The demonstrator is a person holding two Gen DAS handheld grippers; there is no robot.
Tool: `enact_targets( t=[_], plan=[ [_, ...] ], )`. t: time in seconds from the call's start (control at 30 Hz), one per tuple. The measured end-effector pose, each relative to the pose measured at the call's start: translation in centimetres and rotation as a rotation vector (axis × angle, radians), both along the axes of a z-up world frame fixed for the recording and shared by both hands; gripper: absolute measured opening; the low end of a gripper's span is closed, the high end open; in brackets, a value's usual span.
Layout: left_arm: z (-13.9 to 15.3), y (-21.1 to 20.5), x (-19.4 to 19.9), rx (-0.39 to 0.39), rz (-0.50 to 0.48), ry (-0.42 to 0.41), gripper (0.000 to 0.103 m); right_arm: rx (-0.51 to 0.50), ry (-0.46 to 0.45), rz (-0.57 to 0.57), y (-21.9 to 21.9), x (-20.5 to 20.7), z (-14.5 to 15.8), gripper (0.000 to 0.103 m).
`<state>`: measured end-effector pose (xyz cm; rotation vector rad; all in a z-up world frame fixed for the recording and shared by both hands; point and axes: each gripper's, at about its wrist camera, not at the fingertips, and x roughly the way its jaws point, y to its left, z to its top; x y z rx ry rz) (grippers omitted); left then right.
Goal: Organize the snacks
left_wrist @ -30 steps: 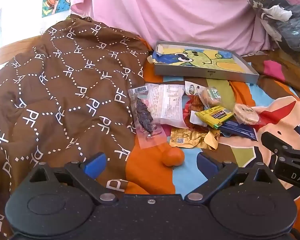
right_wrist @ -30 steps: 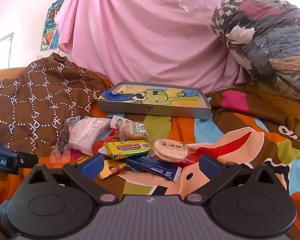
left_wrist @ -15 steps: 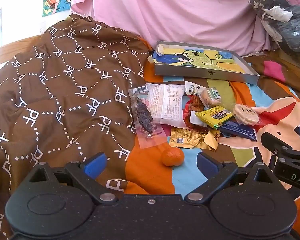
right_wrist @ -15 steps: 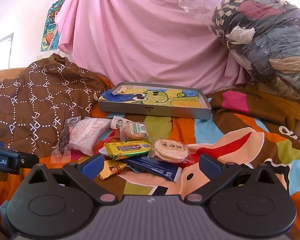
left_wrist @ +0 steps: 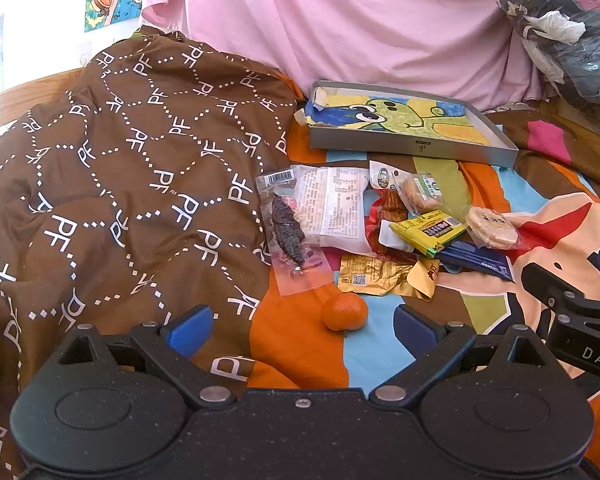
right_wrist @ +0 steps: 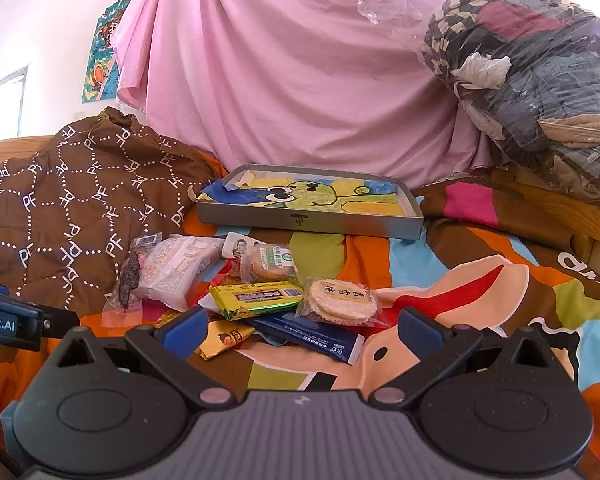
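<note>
left gripper [left_wrist: 300, 326] wide open, empty, small round orange mandarin [left_wrist: 344, 311] between fingertips | right gripper [right_wrist: 300, 326] wide open, empty | shallow grey cardboard tray [right_wrist: 308, 222] beyond snack packets

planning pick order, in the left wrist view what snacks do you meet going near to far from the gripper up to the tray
mandarin orange → gold foil packet → yellow-green bar → wrapped round biscuit with green label → grey tray

One tray [left_wrist: 412, 148], one orange [left_wrist: 345, 311] (loose)
</note>
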<state>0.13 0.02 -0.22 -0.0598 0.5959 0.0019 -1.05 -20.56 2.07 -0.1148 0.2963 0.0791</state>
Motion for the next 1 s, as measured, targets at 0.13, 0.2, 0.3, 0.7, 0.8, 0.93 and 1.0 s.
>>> enact_targets(
  t=[0.13, 0.2, 0.3, 0.7, 0.8, 0.93, 1.0],
  plan=[
    [-0.11, -0.15, -0.03, -0.001, 0.000, 0.000, 0.097, 0.000, 0.000, 0.000, -0.02, -0.02, 0.05, 0.103],
    [-0.10, -0.15, -0.02, 0.000, 0.000, 0.001, 0.097, 0.000, 0.000, 0.001, -0.03, -0.03, 0.06, 0.103],
    [-0.09, -0.15, -0.01, 0.000, 0.000, 0.001, 0.097, 0.000, 0.000, 0.001, -0.03, -0.04, 0.07, 0.103],
    [-0.09, -0.12, -0.01, -0.001, 0.000, 0.002, 0.097, 0.001, -0.001, 0.000, -0.05, -0.05, 0.08, 0.103],
    [-0.09, -0.13, -0.01, -0.001, 0.000, 0.002, 0.097, 0.001, -0.001, 0.000, -0.06, -0.04, 0.08, 0.103],
    [-0.10, -0.12, 0.00, -0.001, 0.000, 0.003, 0.097, 0.001, 0.000, 0.001, -0.06, -0.02, -0.02, 0.103],
    [-0.21, -0.21, 0.03, 0.000, 0.000, 0.007, 0.097, 0.000, 0.003, 0.000, 0.01, 0.05, 0.05, 0.103]
  ],
)
